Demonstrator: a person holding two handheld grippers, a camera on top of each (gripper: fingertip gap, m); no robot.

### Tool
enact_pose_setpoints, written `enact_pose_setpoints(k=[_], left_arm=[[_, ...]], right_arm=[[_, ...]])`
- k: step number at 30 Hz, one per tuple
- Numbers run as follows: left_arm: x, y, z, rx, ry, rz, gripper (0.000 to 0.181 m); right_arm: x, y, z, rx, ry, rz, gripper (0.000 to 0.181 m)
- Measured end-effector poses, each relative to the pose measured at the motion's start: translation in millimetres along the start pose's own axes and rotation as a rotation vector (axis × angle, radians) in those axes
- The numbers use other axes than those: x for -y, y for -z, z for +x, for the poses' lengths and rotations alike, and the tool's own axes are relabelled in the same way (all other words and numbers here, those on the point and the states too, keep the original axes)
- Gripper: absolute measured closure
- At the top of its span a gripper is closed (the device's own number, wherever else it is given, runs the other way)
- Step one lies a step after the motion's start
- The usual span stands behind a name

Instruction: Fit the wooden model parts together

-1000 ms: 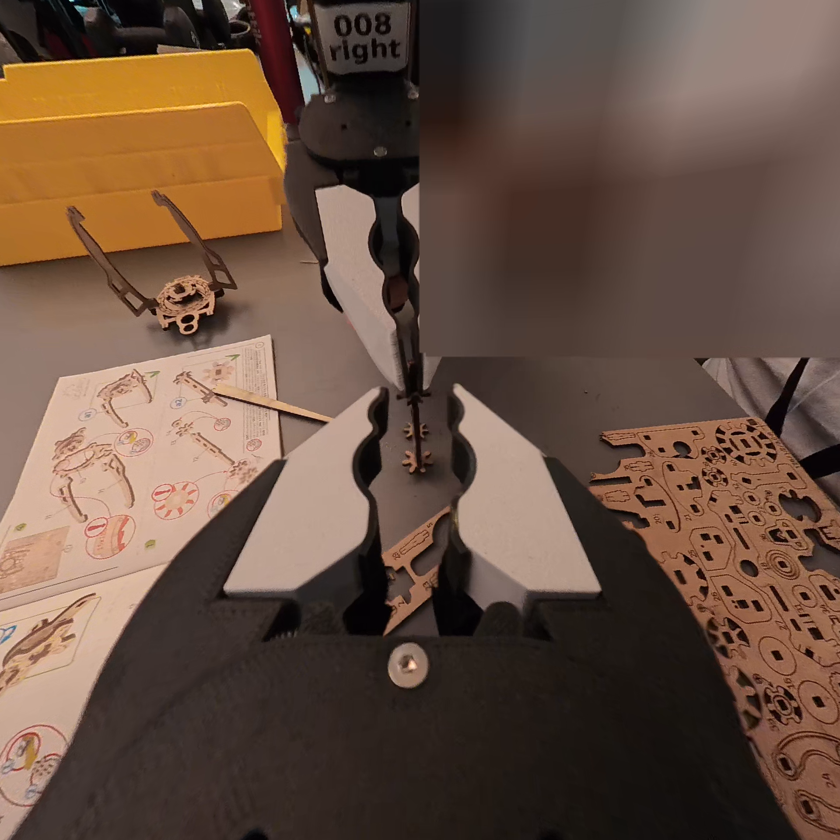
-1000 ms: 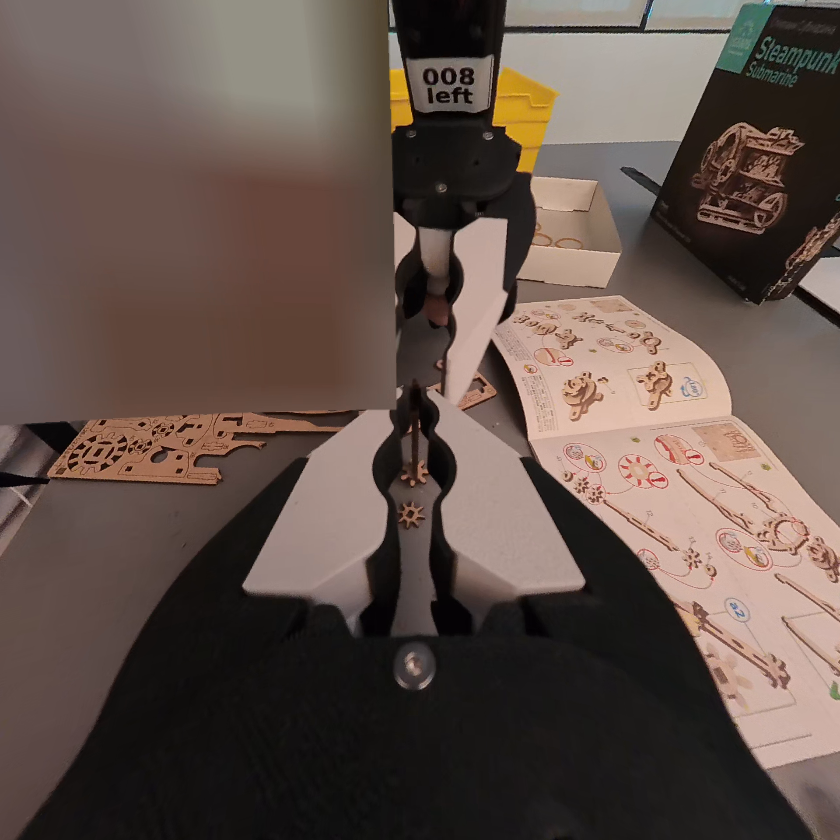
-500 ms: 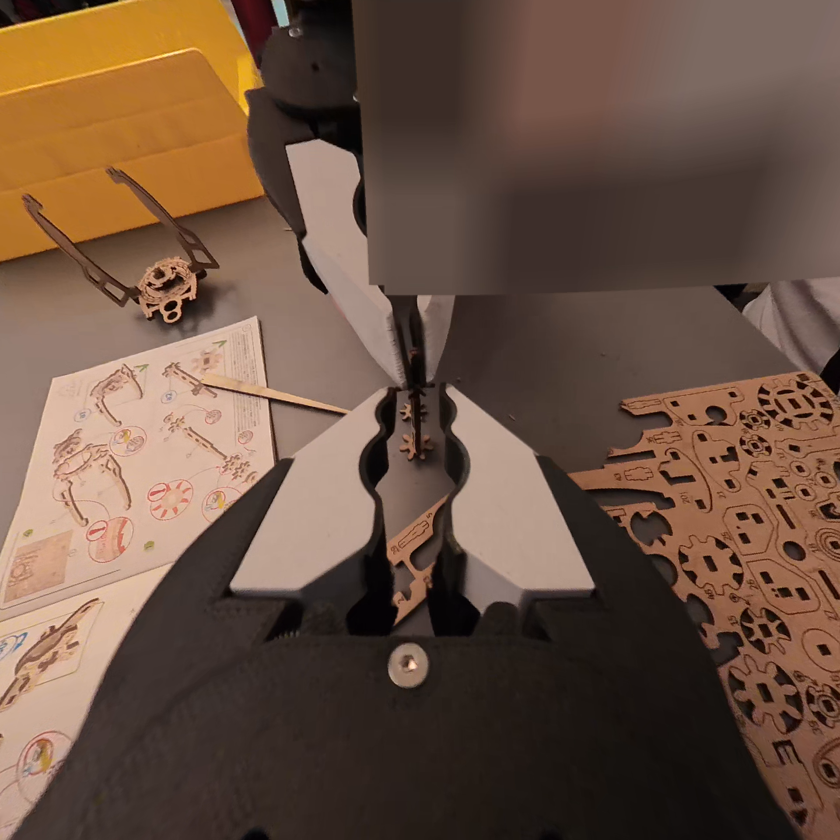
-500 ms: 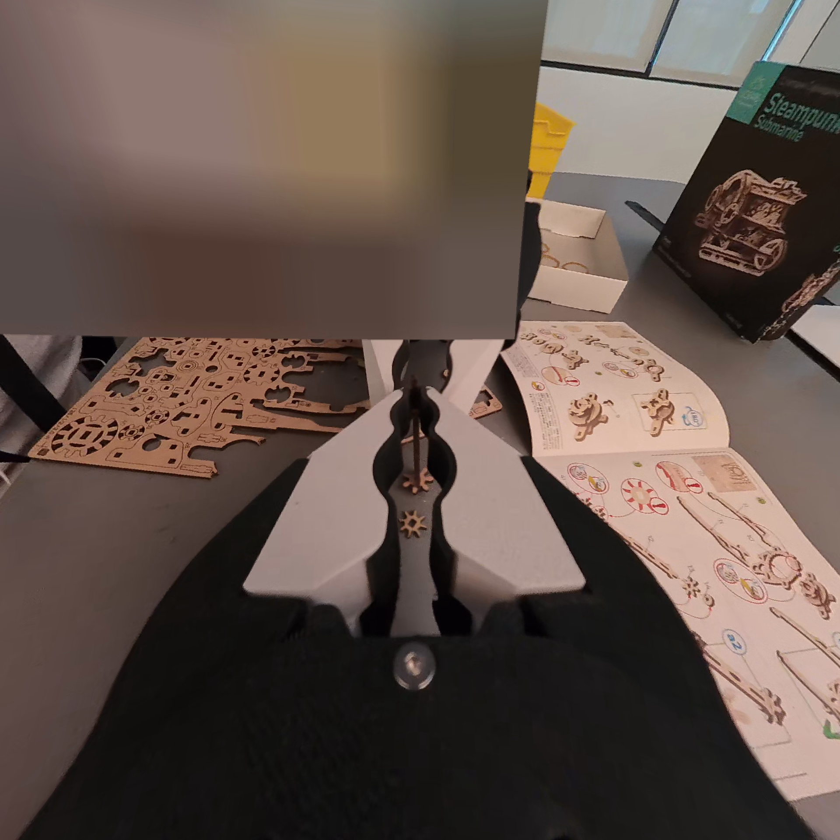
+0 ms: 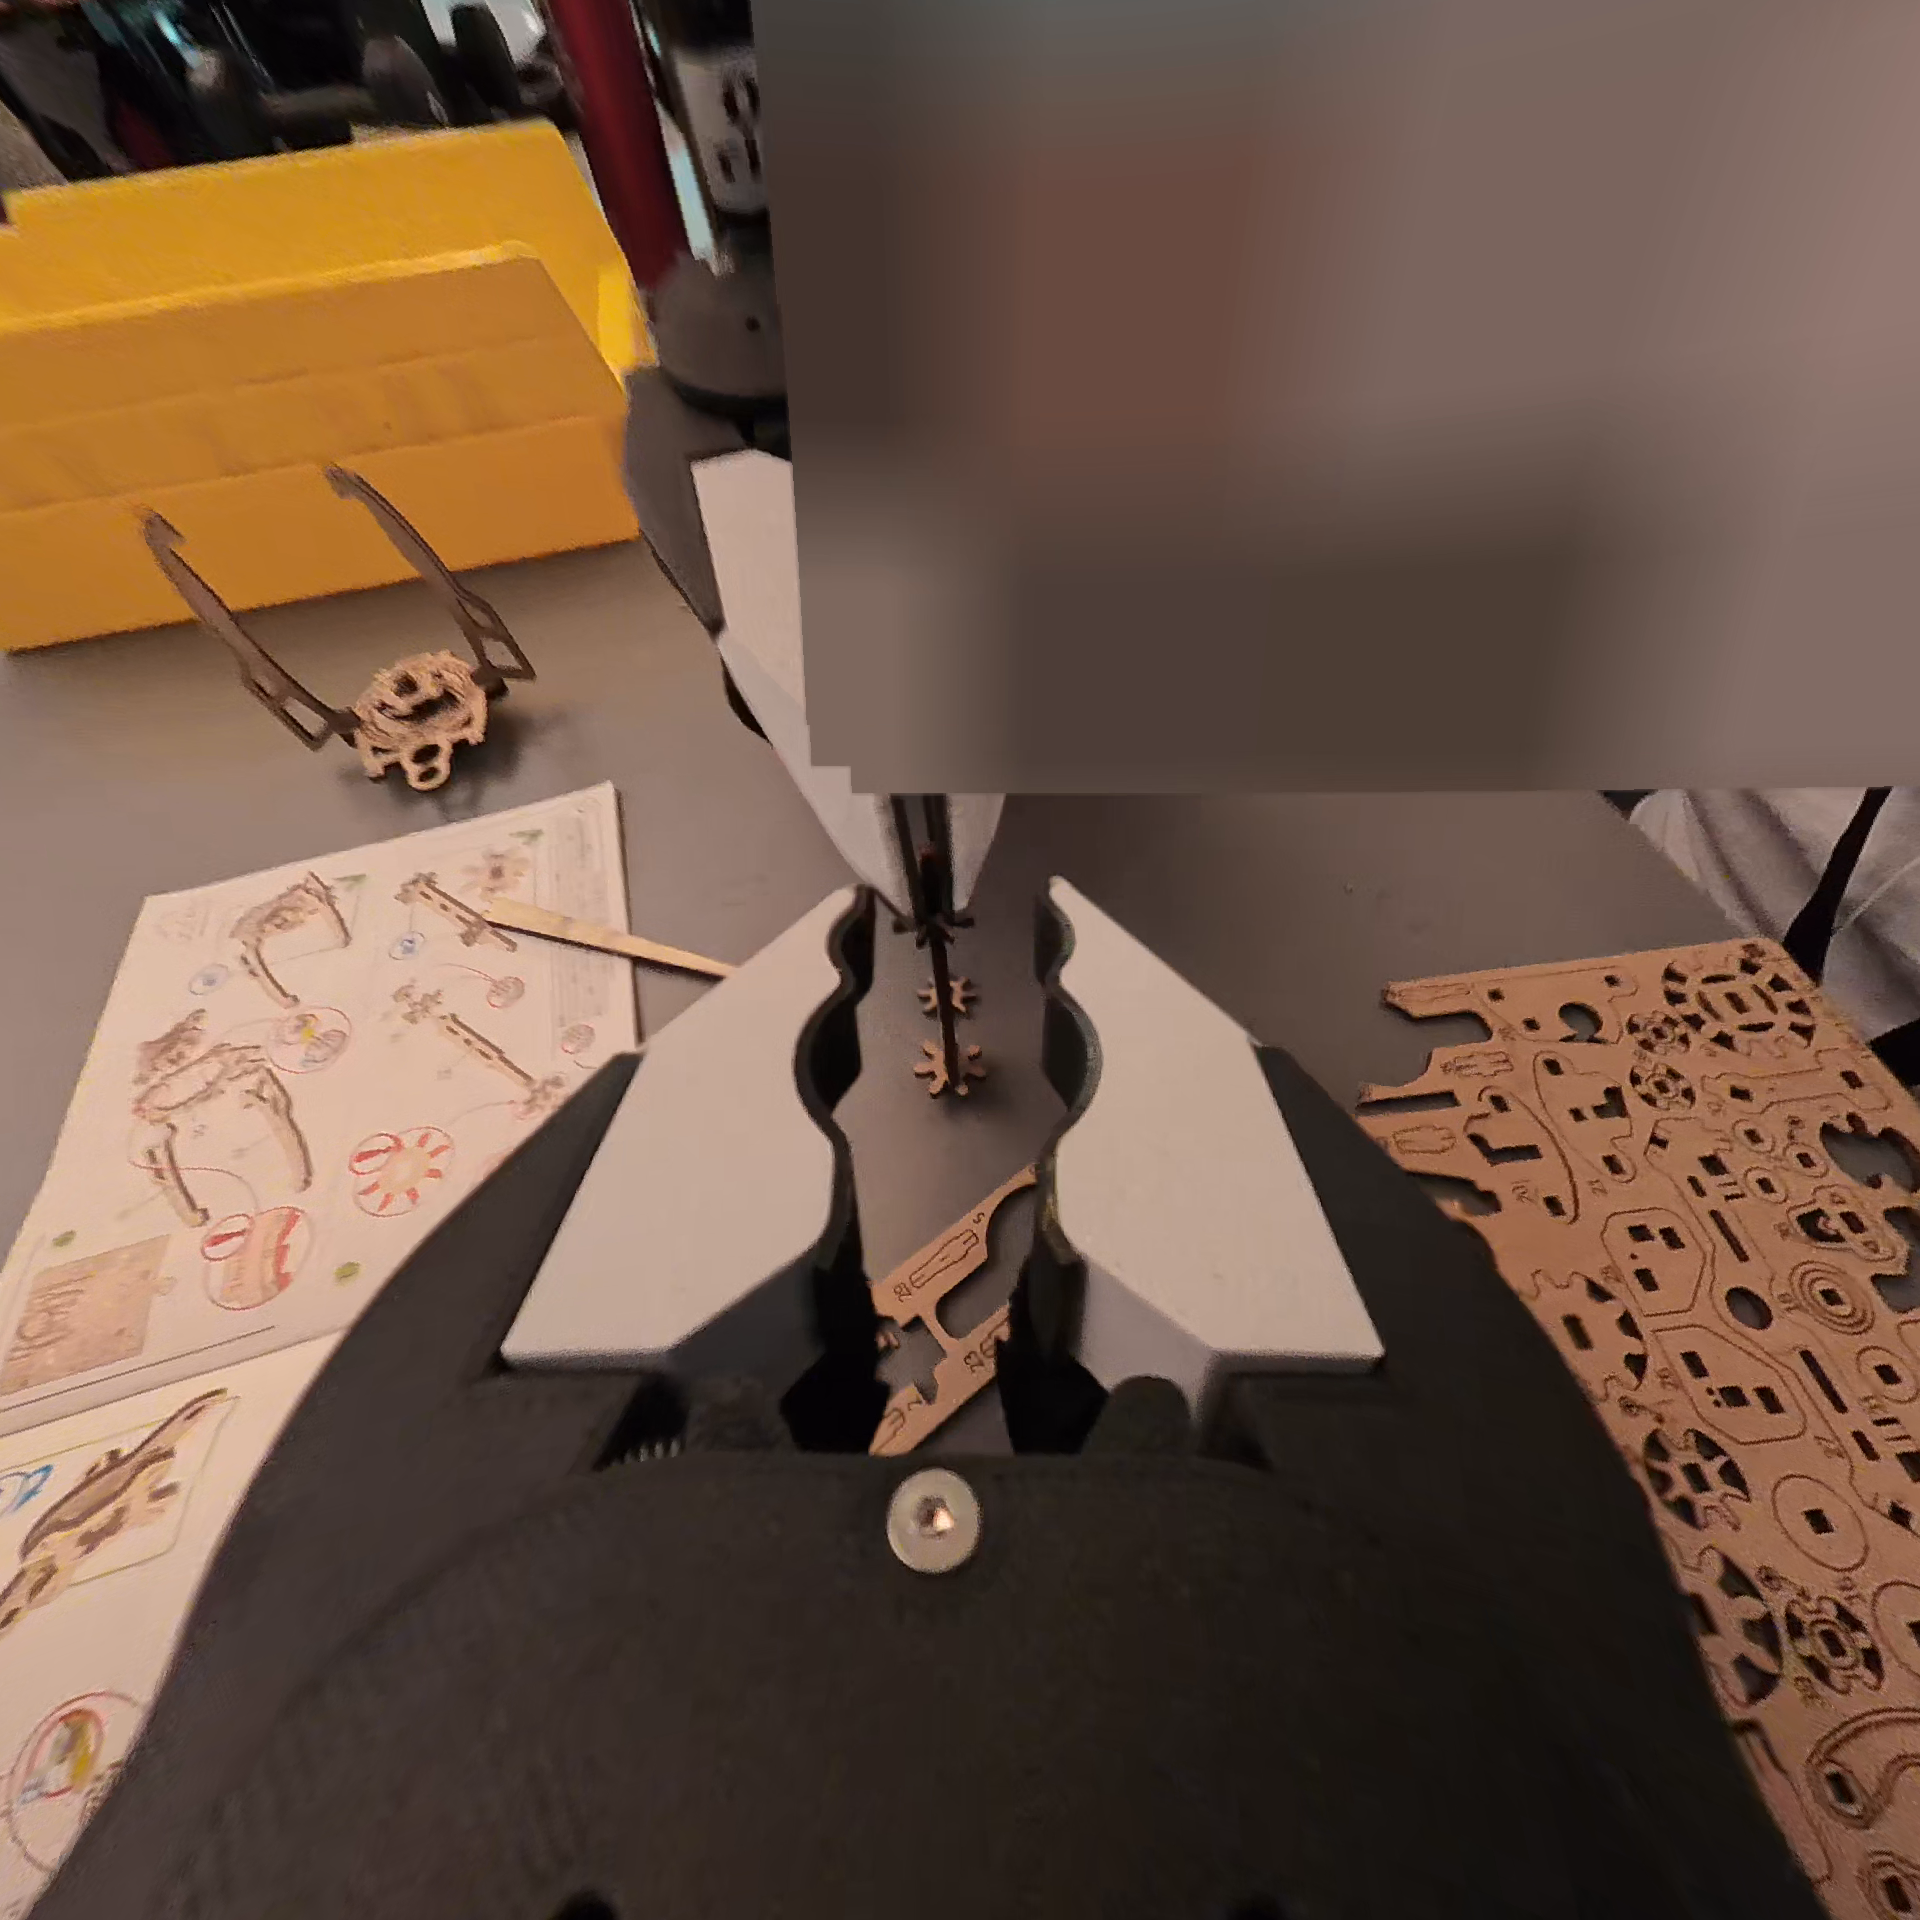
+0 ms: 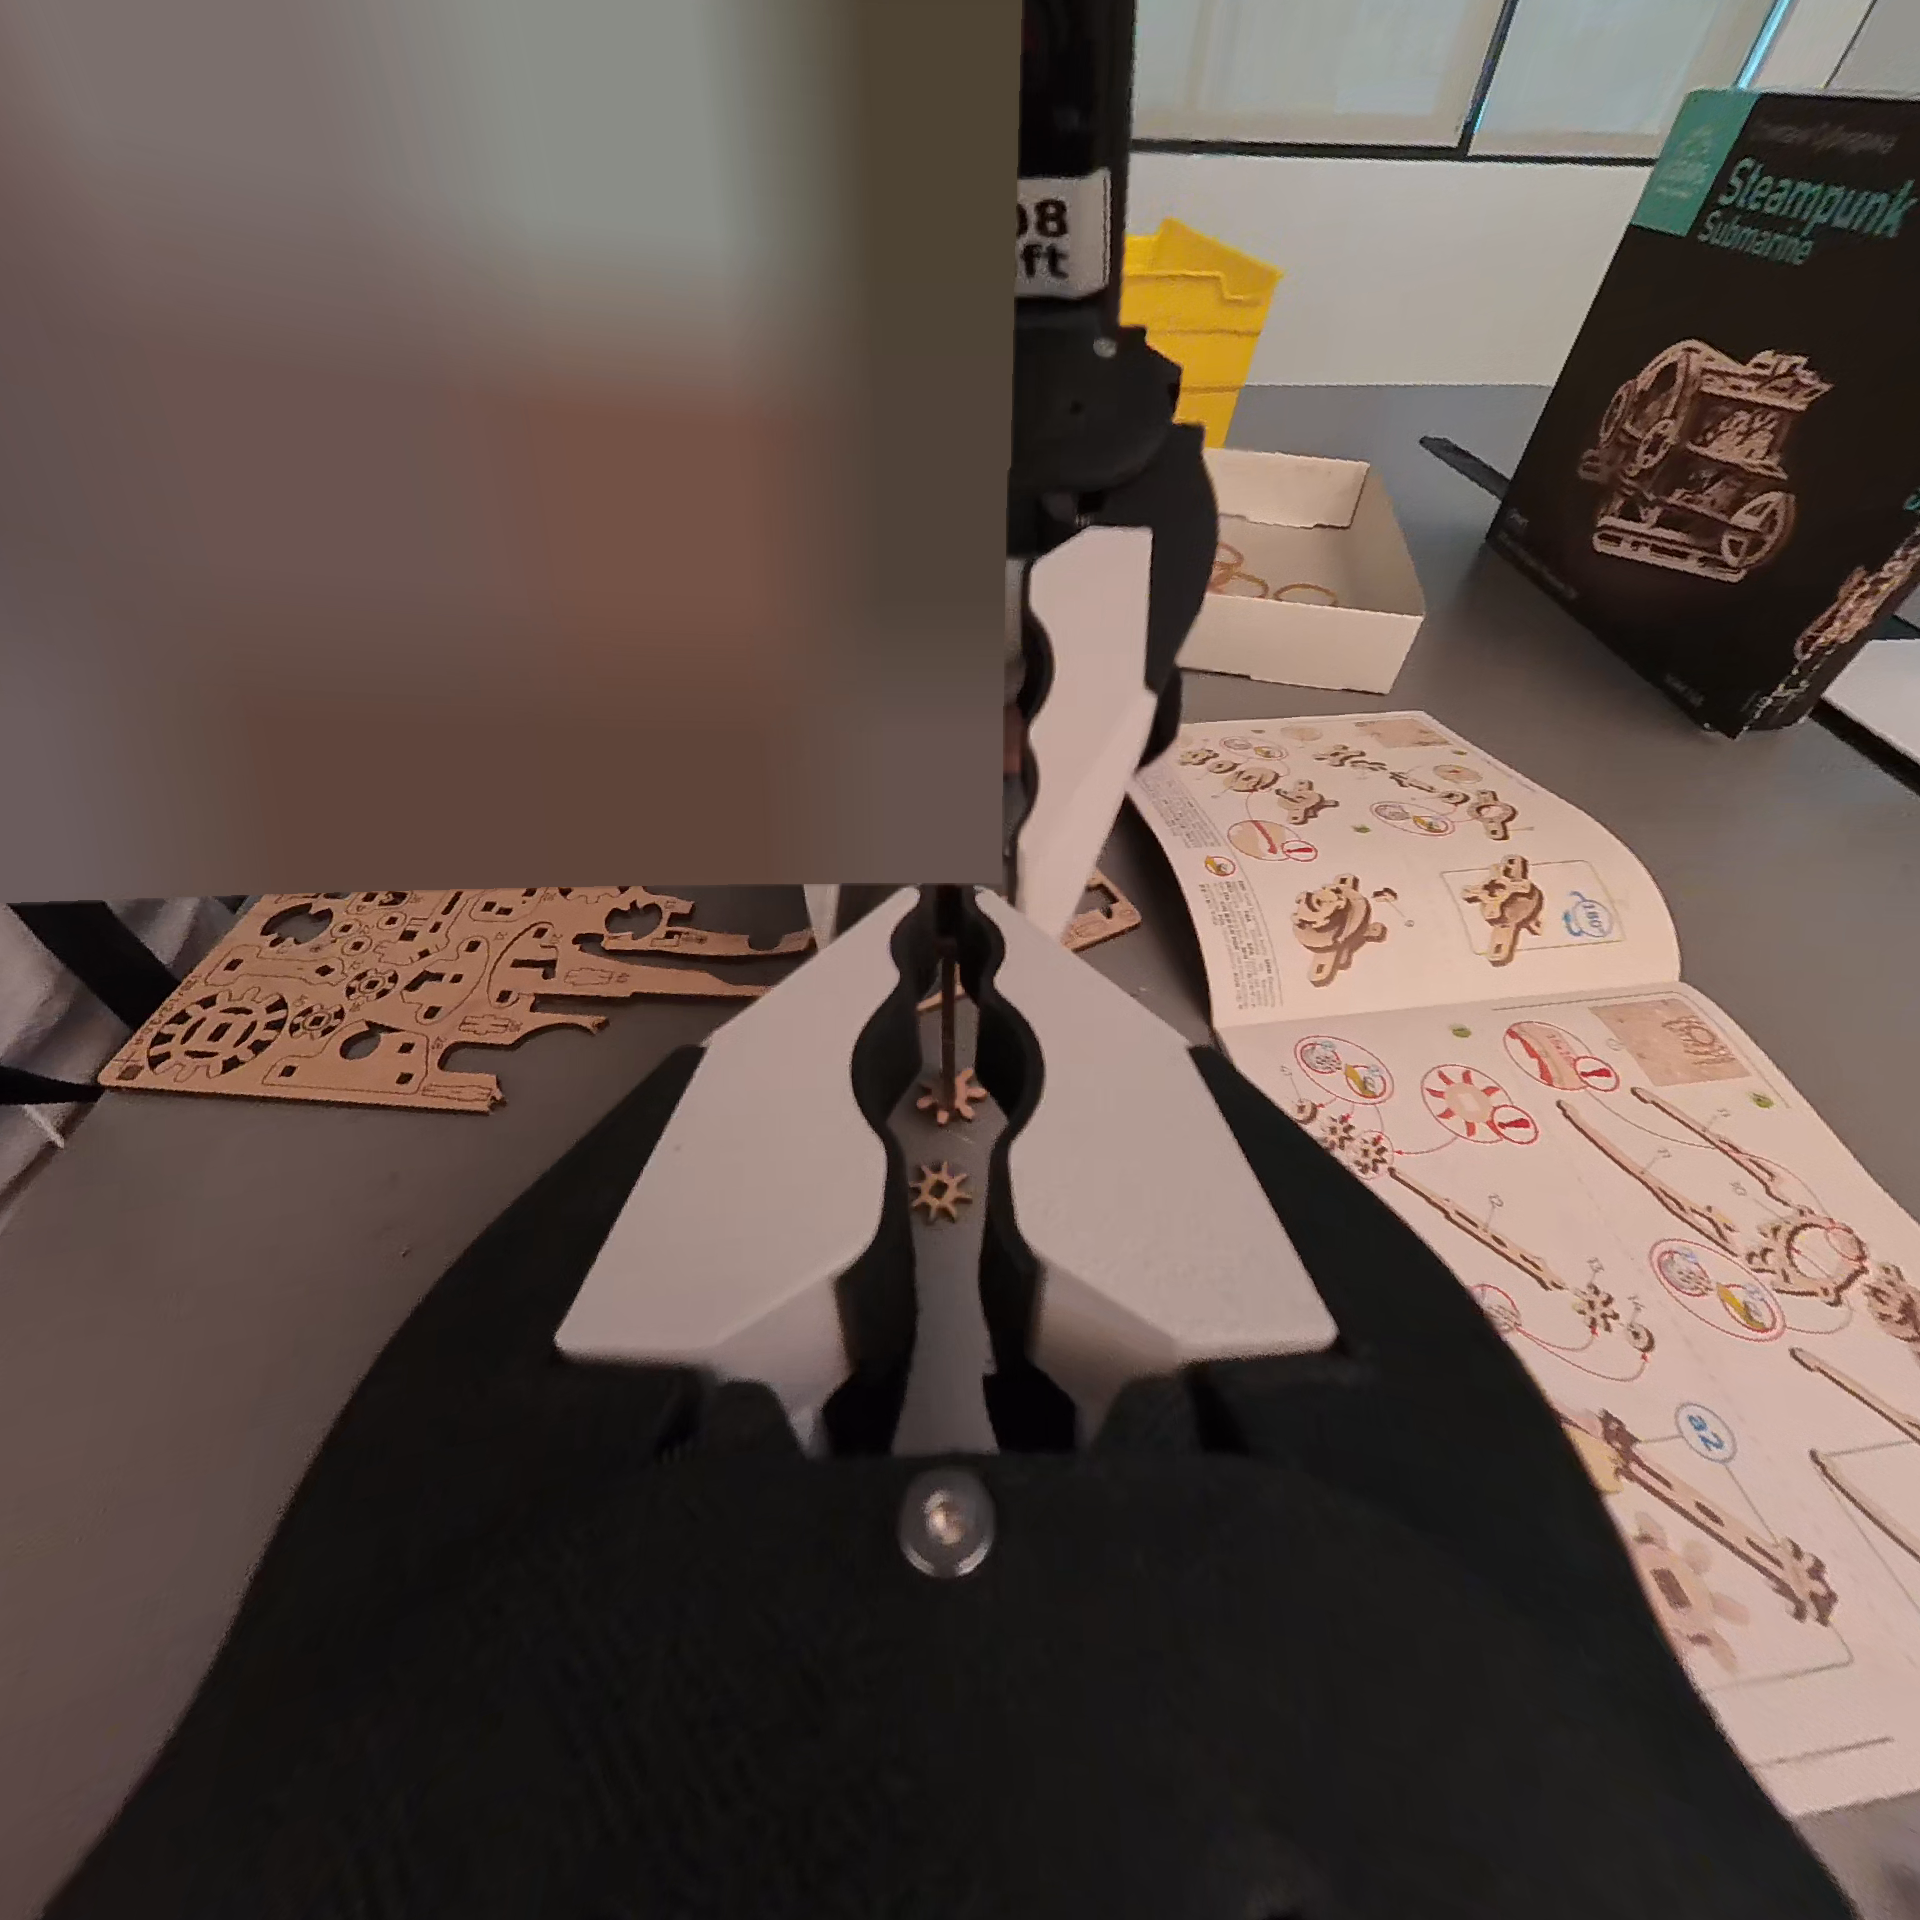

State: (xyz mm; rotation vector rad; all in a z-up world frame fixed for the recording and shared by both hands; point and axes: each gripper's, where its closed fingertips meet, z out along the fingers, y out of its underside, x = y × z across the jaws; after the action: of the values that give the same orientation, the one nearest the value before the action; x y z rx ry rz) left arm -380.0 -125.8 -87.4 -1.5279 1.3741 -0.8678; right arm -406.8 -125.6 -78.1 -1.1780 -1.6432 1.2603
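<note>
Your right gripper (image 6: 948, 914) pinches the thin wooden rod (image 6: 948, 1013), two small gears (image 5: 948, 1062) already threaded on it; your left gripper (image 5: 951, 904) stands parted around them, gripping nothing; the cut-out sheet (image 5: 1683, 1299) suggests plenty remains.

Black printed tongs (image 5: 951, 904) with pale grey wavy-edged fingers (image 5: 707, 1174), one silver screw (image 5: 932, 1519).

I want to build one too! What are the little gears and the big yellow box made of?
The little gears look like thin, pale, unpainted wood with darker cut edges. The yellow box looks like smooth moulded plastic, evenly coloured with a slight sheen, though it is blurry.
</note>
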Motion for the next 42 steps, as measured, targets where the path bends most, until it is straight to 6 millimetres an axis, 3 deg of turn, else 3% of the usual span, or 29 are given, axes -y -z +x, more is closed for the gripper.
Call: enact_pose_setpoints(k=[3,8,16,42], left_arm=[[9,5,-6,0.025,0.028,0.045,0.152],[-1,-5,-4,0.039,0.005,-0.023,0.156],[7,-6,1,0.029,-0.009,-0.002,0.148],[7,-12,-2,0.011,0.077,0.046,0.148]], right_arm=[[0,0,0,0.005,-0.014,0.004,0.181],[0,-4,-1,-0.003,0.002,0.001,0.180],[-1,-6,-7,0.000,0.058,-0.023,0.180],[-5,-3,-4,-0.025,0.046,-0.085,0.178]])
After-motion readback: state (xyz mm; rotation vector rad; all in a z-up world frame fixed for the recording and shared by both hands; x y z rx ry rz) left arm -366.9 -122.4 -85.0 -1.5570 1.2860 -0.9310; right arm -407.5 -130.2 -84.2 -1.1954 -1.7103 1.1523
